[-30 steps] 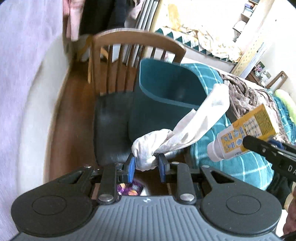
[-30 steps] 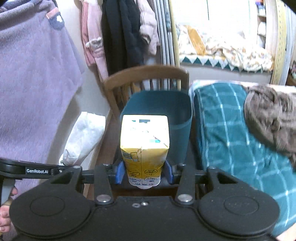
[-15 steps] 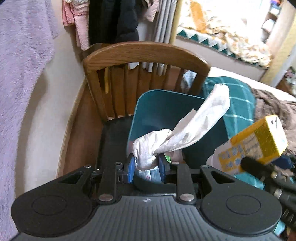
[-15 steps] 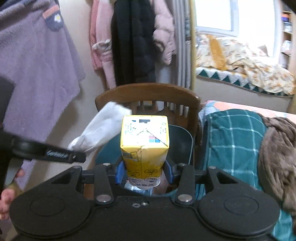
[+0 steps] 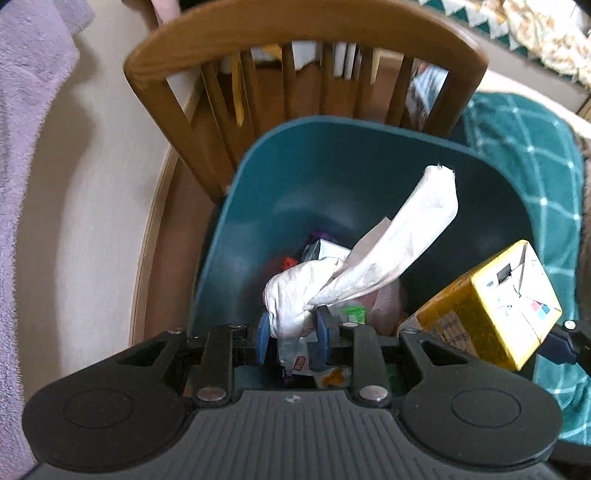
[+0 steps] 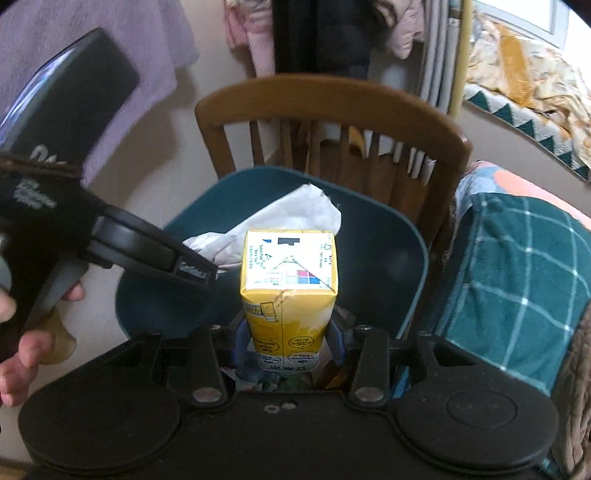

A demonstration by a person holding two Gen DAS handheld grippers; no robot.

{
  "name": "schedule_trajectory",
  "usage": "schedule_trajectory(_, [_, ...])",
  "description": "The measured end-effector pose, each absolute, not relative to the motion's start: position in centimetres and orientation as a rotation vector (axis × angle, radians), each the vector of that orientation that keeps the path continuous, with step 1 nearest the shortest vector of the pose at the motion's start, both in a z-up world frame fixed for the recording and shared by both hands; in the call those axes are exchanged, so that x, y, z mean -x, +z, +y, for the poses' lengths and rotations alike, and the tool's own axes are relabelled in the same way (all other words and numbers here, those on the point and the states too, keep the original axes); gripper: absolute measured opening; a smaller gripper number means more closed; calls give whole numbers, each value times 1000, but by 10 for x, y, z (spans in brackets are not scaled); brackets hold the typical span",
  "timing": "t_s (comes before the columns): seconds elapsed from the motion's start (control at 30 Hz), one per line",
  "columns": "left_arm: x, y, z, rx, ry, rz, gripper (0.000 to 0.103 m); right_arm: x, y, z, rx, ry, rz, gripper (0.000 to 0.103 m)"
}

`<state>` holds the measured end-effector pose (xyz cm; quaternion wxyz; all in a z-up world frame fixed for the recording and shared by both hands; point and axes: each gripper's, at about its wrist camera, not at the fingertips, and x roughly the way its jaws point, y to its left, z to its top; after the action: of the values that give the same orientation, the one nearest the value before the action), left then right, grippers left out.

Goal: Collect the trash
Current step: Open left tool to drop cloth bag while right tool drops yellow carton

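My left gripper (image 5: 291,334) is shut on a crumpled white paper towel (image 5: 373,258) and holds it over the open mouth of a teal trash bin (image 5: 236,221). My right gripper (image 6: 290,341) is shut on a yellow drink carton (image 6: 290,291), also above the teal trash bin (image 6: 391,236). The carton shows at the right of the left wrist view (image 5: 487,310). The towel (image 6: 277,225) and the left gripper's finger (image 6: 155,254) show behind the carton in the right wrist view. Several wrappers (image 5: 325,251) lie in the bin's bottom.
The bin stands on a wooden chair (image 5: 295,33) against a cream wall (image 5: 92,184). A bed with a teal checked blanket (image 6: 517,277) lies to the right. Clothes (image 6: 317,33) hang behind the chair. A purple towel (image 5: 22,110) hangs at the left.
Both grippers have moved forward and up over the bin, so I look down into it. The towel and the carton are still held.
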<state>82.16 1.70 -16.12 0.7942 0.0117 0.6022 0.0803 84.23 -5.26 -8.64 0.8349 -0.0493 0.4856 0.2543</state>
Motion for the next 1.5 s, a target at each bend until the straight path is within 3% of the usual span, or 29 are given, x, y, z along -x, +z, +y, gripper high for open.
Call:
schedule_trajectory(0.4, [-838, -221, 10, -39, 176, 1503, 26, -854, -125, -49, 168, 608, 1132, 43])
schedule_trajectory(0.77, [-840, -232, 4, -10, 170, 1519, 31, -850, -122, -47, 249, 609, 1109, 51])
schedule_trajectory(0.83, [-833, -228, 5, -2, 159, 1501, 32, -847, -120, -48, 258, 606, 1095, 54])
schedule_trajectory(0.87, [-833, -226, 7, 5, 148, 1493, 42, -845, -118, -50, 253, 606, 1090, 59])
schedule_trajectory(0.9, [-830, -223, 7, 14, 130, 1477, 59, -845, -116, -51, 242, 605, 1087, 60])
schedule_trajectory(0.97, [-822, -214, 7, 18, 110, 1431, 67, -842, -112, -55, 221, 605, 1080, 62])
schedule_trajectory(1.33, [-776, -155, 4, 9, -17, 1276, 67, -814, -73, -70, 123, 594, 1021, 66])
schedule_trajectory(1.5, [-743, -119, 13, -20, -86, 1194, 68, -782, -45, -70, 103, 560, 955, 74])
